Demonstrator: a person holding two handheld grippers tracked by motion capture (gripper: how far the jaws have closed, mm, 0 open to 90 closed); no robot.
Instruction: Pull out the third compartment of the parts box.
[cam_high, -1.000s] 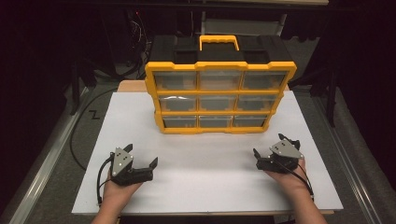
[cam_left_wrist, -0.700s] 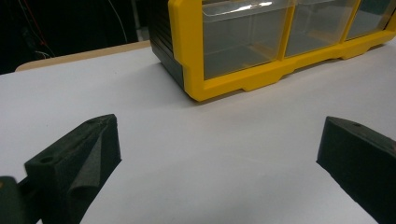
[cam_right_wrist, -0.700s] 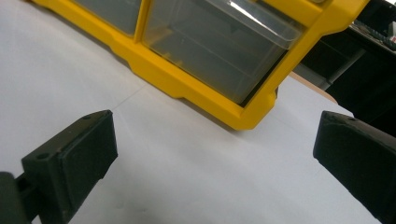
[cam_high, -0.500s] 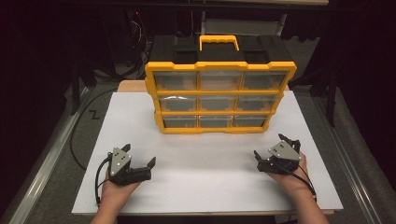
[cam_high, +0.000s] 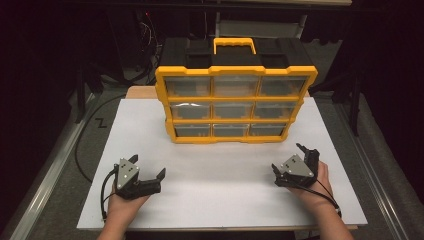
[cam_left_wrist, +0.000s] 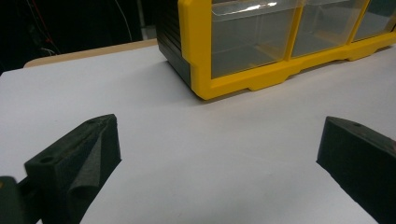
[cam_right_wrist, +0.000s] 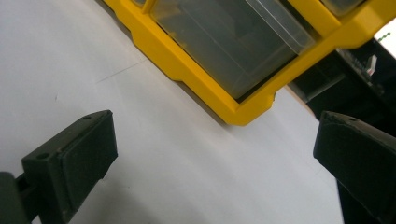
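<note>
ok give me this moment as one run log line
left tongs: open, empty, on white board | right tongs: open, empty, on board | yellow drawer organizer: upright, untouched, drawers shut | contact: none

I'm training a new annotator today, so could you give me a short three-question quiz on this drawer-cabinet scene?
1. True or false: the left gripper is shut on a drawer of the yellow drawer cabinet.
2. Multiple choice: how are the cabinet's clear drawers arranged? A) one row of three B) three rows of three C) two rows of four
3. Short answer: what does the cabinet stand on?

Key:
1. False. Its jaws stand wide apart over the white board, clear of the cabinet. The right gripper is open too.
2. B.
3. The white board, near its far edge.
</note>
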